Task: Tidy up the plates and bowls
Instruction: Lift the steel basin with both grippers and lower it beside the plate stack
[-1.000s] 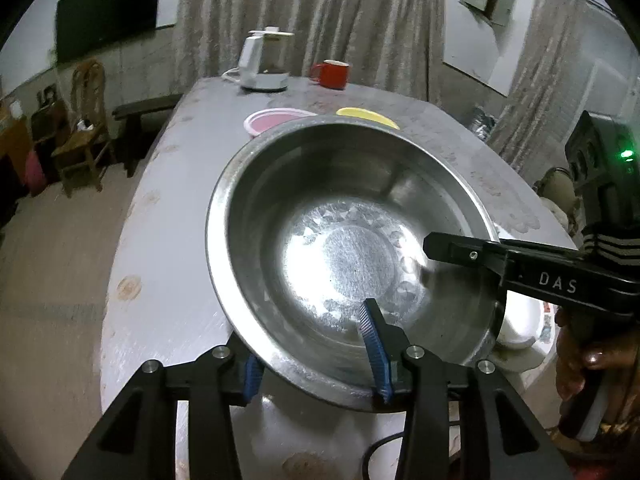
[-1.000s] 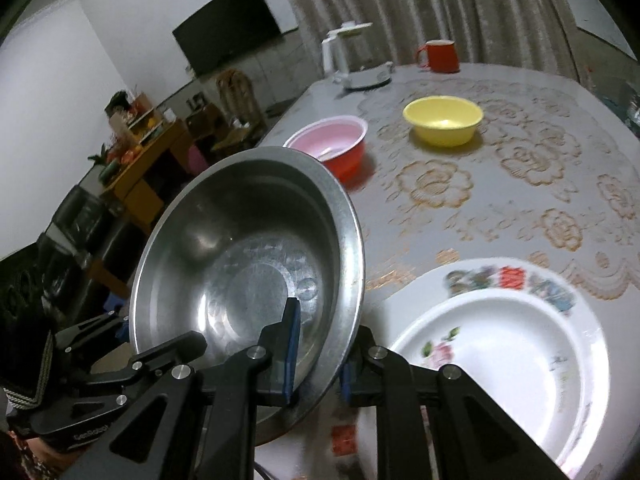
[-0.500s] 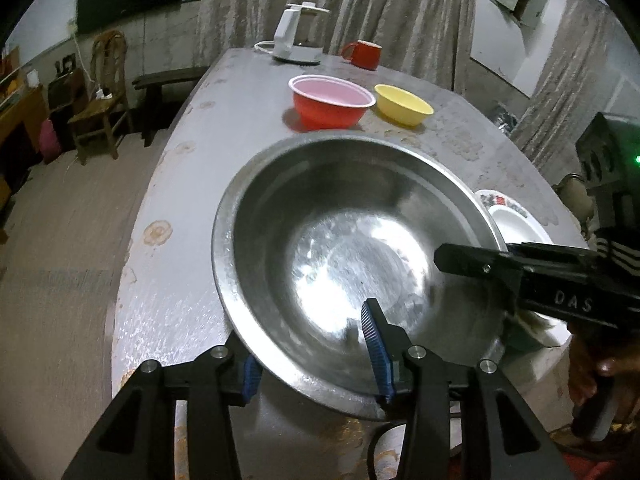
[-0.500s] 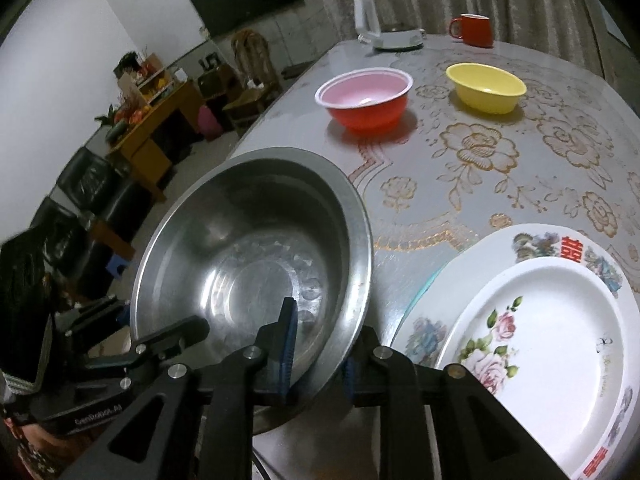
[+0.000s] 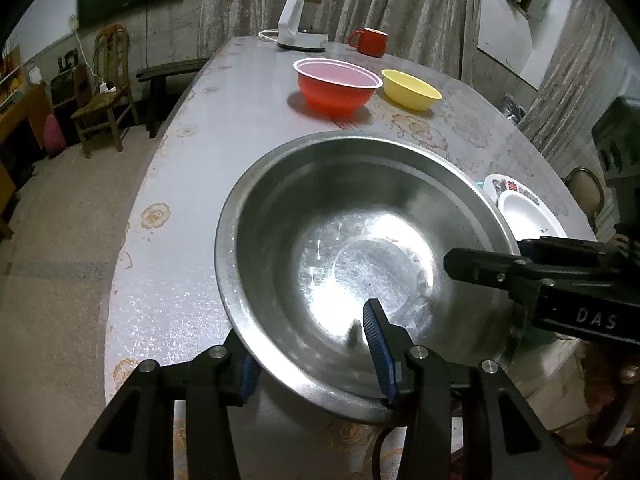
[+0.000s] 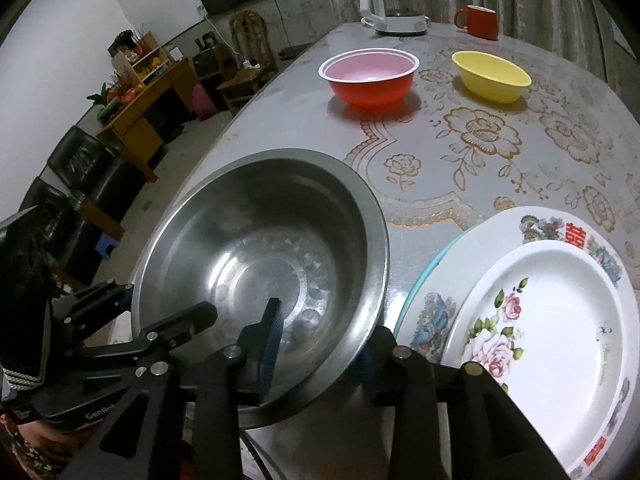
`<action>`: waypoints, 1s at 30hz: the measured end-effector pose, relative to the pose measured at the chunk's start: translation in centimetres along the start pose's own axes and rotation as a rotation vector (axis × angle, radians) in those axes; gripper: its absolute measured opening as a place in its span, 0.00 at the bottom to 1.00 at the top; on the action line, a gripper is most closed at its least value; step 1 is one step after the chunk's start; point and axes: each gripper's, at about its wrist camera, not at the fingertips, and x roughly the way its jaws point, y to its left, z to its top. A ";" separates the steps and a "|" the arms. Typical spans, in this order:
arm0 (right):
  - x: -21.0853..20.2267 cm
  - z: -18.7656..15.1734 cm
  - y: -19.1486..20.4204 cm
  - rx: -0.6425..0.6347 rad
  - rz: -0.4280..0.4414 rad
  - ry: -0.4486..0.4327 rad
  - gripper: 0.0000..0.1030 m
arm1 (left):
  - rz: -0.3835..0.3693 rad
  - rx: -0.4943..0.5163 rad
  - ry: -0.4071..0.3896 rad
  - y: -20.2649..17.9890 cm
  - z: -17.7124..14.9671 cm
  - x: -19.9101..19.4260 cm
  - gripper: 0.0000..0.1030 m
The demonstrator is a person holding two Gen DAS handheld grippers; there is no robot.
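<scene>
Steel bowl (image 6: 256, 264), round, shiny, apparently scuffed inside, beside glossy floral plates (image 6: 552, 320).

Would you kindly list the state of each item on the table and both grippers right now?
Steel bowl: upright, empty, rim between both grippers' jaws.
Left gripper: straddling the rim.
Right gripper: jaws opening around the rim.
Red bowl: upright, empty.
Yellow bowl: upright, empty.
Plates: stacked, top one empty.
Mug: upright.

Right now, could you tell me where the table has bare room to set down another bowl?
Bare cloth lies between the large steel basin and the red plastic bowl, and right of the yellow bowl, beyond the stacked flowered plates. The near edge is crowded: basin, plates and both tools.
</scene>
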 end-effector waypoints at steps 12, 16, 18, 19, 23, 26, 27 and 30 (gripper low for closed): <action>-2.3 0.3 -1.6 0.049 -0.008 -0.053 0.35 | 0.012 0.029 0.002 -0.7 0.1 -0.1 0.45; -2.6 0.5 -1.7 0.048 -0.015 -0.070 0.35 | 0.014 0.032 0.005 -0.7 0.1 -0.1 0.45; -2.6 0.5 -1.8 0.053 -0.007 -0.076 0.35 | 0.015 0.032 0.009 -0.8 0.1 -0.1 0.45; -2.5 0.5 -1.8 0.052 -0.007 -0.077 0.35 | 0.016 0.032 0.012 -0.8 0.1 -0.1 0.46; -2.3 0.7 -1.6 0.049 -0.008 -0.077 0.35 | 0.011 0.033 0.017 -0.7 0.0 -0.2 0.47; -2.3 0.8 -1.8 0.055 0.001 -0.079 0.35 | 0.012 0.033 0.018 -0.5 -0.2 -0.5 0.48; -2.3 0.9 -1.8 0.055 0.001 -0.081 0.35 | 0.017 0.035 0.017 -0.5 -0.3 -0.6 0.48; -2.2 1.0 -1.8 0.048 0.006 -0.085 0.35 | 0.049 0.057 0.007 -0.5 -0.2 -1.0 0.53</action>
